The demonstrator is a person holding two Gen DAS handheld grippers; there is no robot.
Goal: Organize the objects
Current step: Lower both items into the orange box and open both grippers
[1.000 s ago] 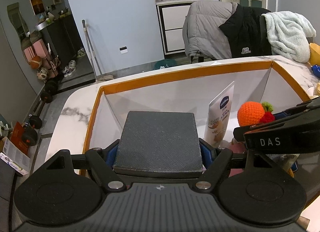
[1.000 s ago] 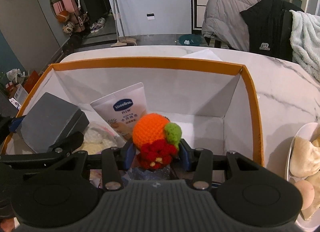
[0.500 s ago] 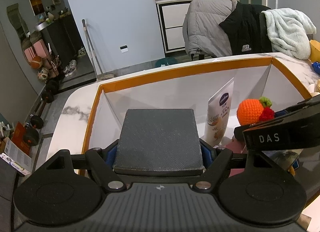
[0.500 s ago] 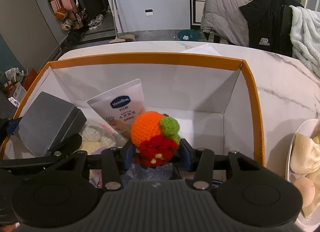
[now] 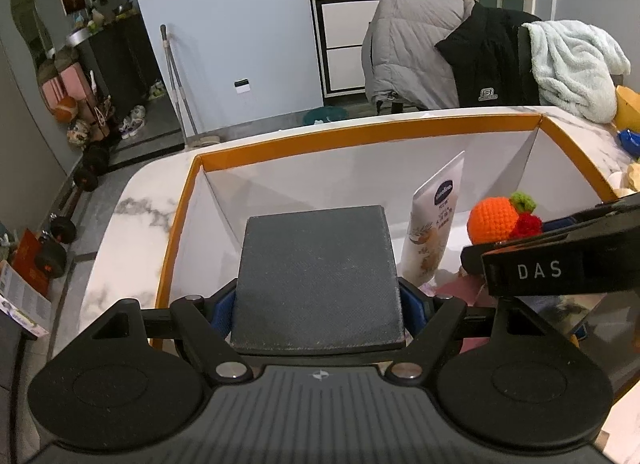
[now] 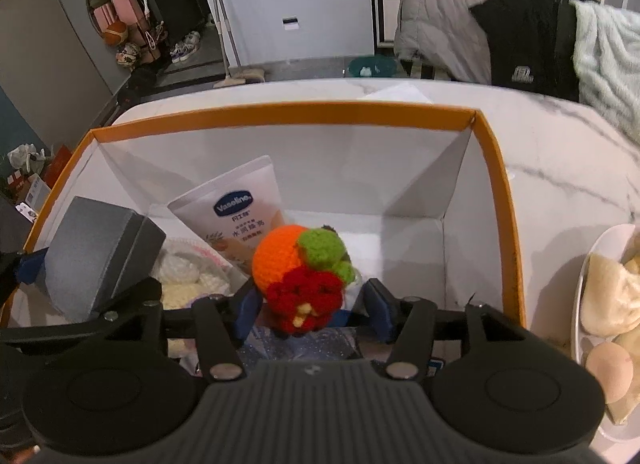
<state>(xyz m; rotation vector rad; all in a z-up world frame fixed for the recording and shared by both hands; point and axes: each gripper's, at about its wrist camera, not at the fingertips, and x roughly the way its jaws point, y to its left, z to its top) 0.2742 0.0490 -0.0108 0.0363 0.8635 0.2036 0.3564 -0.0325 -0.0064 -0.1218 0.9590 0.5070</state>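
A pale blue wall (image 5: 224, 35) stood at the far middle, with a small white socket plate (image 5: 242, 86) low on it and a mop (image 5: 176, 75) leaning against its left edge. To the far left a dark cabinet (image 5: 116, 59) held clutter on top, and shoes (image 5: 134, 123) and bags lay on the grey floor (image 5: 132, 151) beside it (dumbbells (image 5: 60, 240) nearer along the left). On the far right a white drawer unit (image 5: 344, 51) carried bottles, and a grey puffer jacket (image 5: 412, 51), a black jacket (image 5: 492, 59) and a pale fleece blanket (image 5: 572, 63) hung over chair backs. A white marble tabletop (image 6: 560, 151) filled the near ground.
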